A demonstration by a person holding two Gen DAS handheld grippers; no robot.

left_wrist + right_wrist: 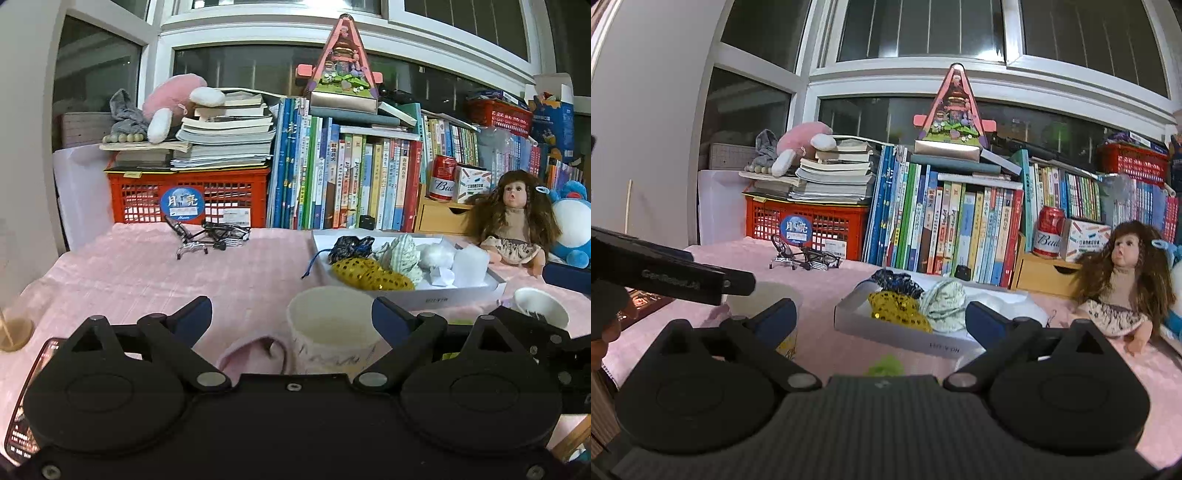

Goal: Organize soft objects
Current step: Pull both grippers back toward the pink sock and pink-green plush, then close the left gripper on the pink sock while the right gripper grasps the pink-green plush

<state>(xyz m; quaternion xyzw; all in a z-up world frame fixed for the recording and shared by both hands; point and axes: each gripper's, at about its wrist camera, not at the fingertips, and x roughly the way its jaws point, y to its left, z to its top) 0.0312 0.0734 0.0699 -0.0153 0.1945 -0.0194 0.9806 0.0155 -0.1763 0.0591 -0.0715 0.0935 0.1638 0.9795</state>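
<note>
The left gripper [291,314] is held wide open, with a white cup [330,330] between its fingers, ungripped. The right gripper [881,317] is likewise spread wide and empty. Soft items are seen in the white tray [436,295] at one o'clock.

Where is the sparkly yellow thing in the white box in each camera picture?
Left wrist view: the sparkly yellow thing lies right of middle, at the near edge of the white box, behind the paper cup.
Right wrist view: it sits about in the middle, at the box's near left end.
Shared landmark: the doll sits to the right of the box in both.
</note>
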